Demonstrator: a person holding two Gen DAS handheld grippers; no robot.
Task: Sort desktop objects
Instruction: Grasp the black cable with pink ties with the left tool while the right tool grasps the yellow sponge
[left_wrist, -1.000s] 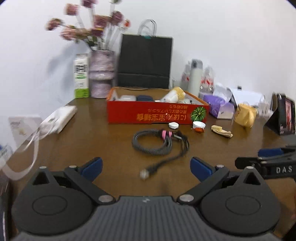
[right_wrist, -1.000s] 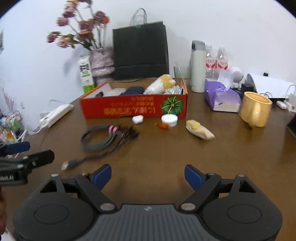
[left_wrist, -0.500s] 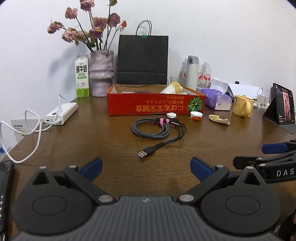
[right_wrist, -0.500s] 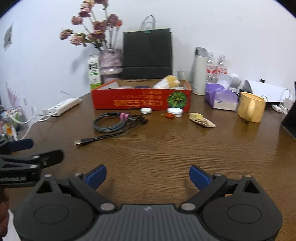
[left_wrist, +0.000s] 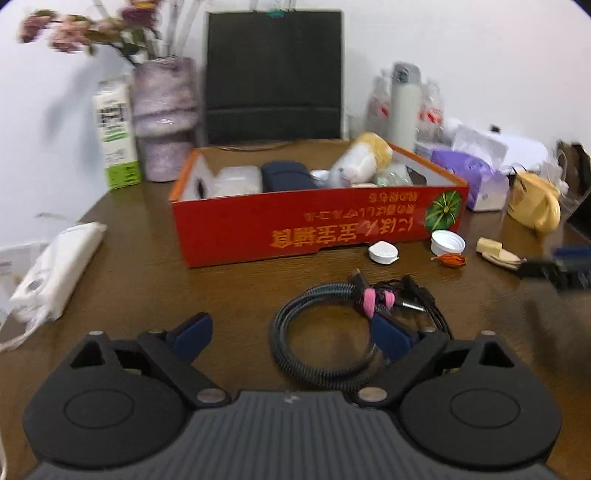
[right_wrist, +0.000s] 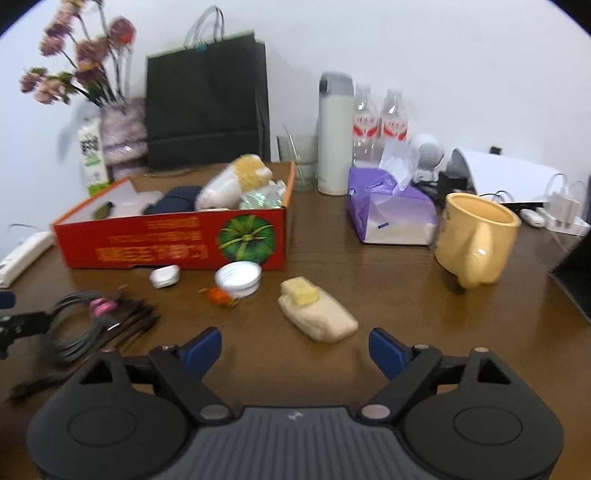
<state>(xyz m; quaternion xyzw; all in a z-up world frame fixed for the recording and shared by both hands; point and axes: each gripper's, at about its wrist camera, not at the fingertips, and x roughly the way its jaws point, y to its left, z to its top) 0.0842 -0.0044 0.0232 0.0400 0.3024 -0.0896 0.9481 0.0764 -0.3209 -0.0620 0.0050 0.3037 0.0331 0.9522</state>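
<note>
A black braided cable with a pink tie lies coiled on the wooden table, before the red cardboard box. My left gripper hovers low over the coil, its right pad above the ring. Its jaws are closing and press on nothing. My right gripper faces a beige packet lying just beyond its fingertips; those jaws are closing too, with nothing between them. A white cap, a small white case and an orange scrap lie by the box front.
The box holds a dark pouch, a plush toy and other items. A yellow mug, purple tissue pack, flask and bottles stand to the right. A vase, milk carton and power strip are on the left, a black bag behind.
Both grippers have moved forward toward the box. The left one now sits over the cable coil, and the right one has come close to the beige packet. Both pairs of jaws look slightly narrower.
</note>
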